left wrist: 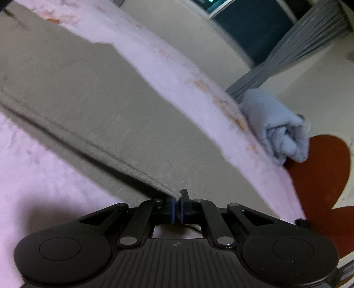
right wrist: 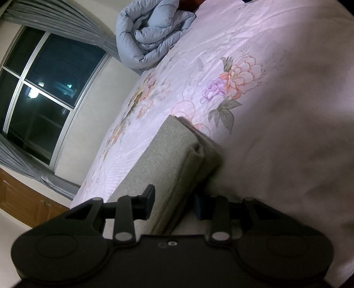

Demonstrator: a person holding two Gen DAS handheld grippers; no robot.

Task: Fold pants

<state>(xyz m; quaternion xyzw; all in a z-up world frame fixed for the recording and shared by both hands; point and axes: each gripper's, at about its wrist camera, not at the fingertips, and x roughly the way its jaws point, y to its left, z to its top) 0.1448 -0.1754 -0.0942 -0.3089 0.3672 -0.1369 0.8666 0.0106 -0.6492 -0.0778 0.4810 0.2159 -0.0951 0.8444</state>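
Grey-beige pants (left wrist: 84,93) lie spread on a pink floral bed sheet (left wrist: 33,172). In the left wrist view my left gripper (left wrist: 176,209) is shut on the pants' seamed edge, which rises from the sheet to the pads. In the right wrist view the pants (right wrist: 168,159) show as a folded, layered strip. My right gripper (right wrist: 173,202) is open, with its fingers on either side of the strip's thick folded edge. The cloth sits between the fingers without being pinched.
A rolled grey-blue duvet (right wrist: 152,33) lies at the far end of the bed (right wrist: 276,110); it also shows in the left wrist view (left wrist: 274,126). A red headboard (left wrist: 320,177), a dark window (right wrist: 44,93) with grey curtains (right wrist: 66,20) and a wooden cabinet (right wrist: 24,199) surround the bed.
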